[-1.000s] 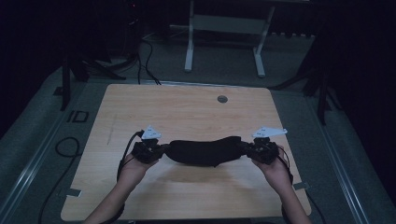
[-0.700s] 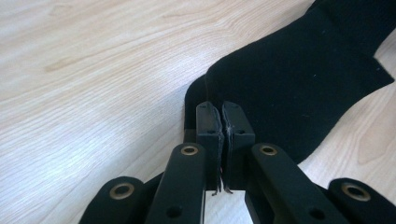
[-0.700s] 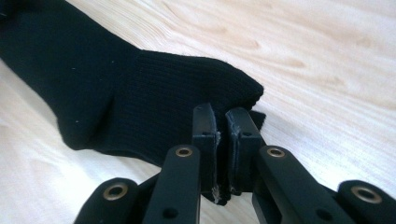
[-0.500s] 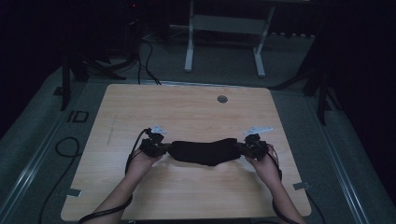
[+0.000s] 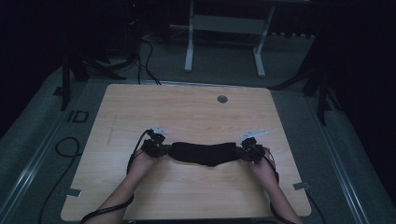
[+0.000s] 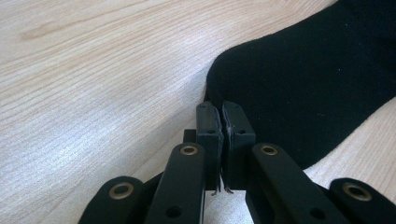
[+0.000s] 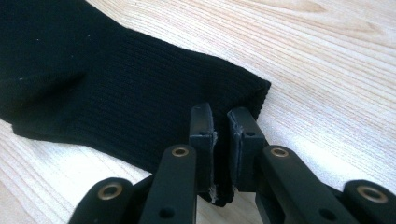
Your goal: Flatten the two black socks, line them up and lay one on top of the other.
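A black sock (image 5: 203,154) lies lengthwise across the wooden table (image 5: 187,112), a little toward the near side. My left gripper (image 5: 161,149) is shut on its left end. In the left gripper view the jaws (image 6: 221,109) pinch the rounded edge of the sock (image 6: 303,79) just above the wood. My right gripper (image 5: 245,151) is shut on the right end. In the right gripper view ribbed cuff fabric of the sock (image 7: 93,79) sits between the jaws of that gripper (image 7: 220,114). A hand holds each gripper from the near side.
A round grommet (image 5: 222,99) is set in the table near its far edge. Cables (image 5: 65,144) loop on the floor to the left. A white metal stand (image 5: 224,42) is on the floor beyond the table. The surroundings are dark.
Both grippers have moved slightly inward and lower, still holding the sock's ends. The sock now lies against the tabletop.
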